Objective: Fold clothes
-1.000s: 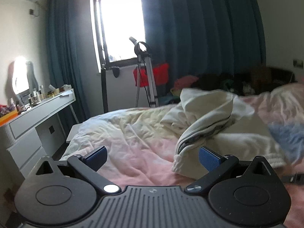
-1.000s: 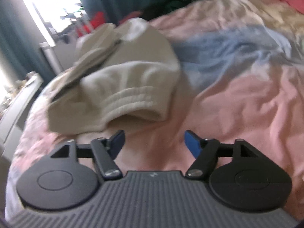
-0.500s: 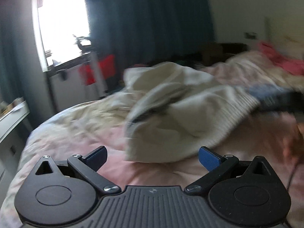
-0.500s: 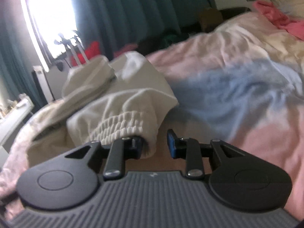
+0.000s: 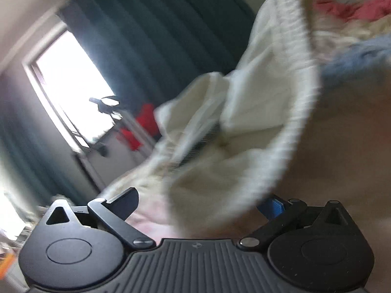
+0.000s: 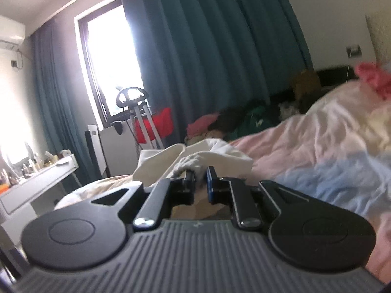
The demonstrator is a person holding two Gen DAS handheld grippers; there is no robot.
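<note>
A cream-white garment point(image 5: 244, 127) with a ribbed hem hangs stretched from the top right of the blurred left wrist view down to my left gripper point(image 5: 202, 199). That gripper is open and wide. The hem sags between its jaws and covers part of the blue right pad point(image 5: 275, 205), with no pad pressing on it. In the right wrist view the same garment point(image 6: 220, 153) bunches just ahead of my right gripper point(image 6: 200, 173). Its jaws are closing to a narrow gap, with the ribbed hem pinched between the pads. Below lies the bed's pink and blue quilt point(image 6: 317, 151).
Teal curtains point(image 6: 207, 61) and a bright window point(image 6: 110, 68) fill the far wall. A white dresser point(image 6: 36, 185) with small items stands at left. A metal stand with red cloth point(image 6: 151, 124) is by the window. Loose clothes point(image 6: 232, 122) are piled beyond the bed, and a pink garment point(image 6: 374, 78) lies near the headboard.
The right jaws came together on the garment's ribbed hem and rose, lifting it off the quilt. The left gripper dropped, rolled and closed in under the hanging hem, still open.
</note>
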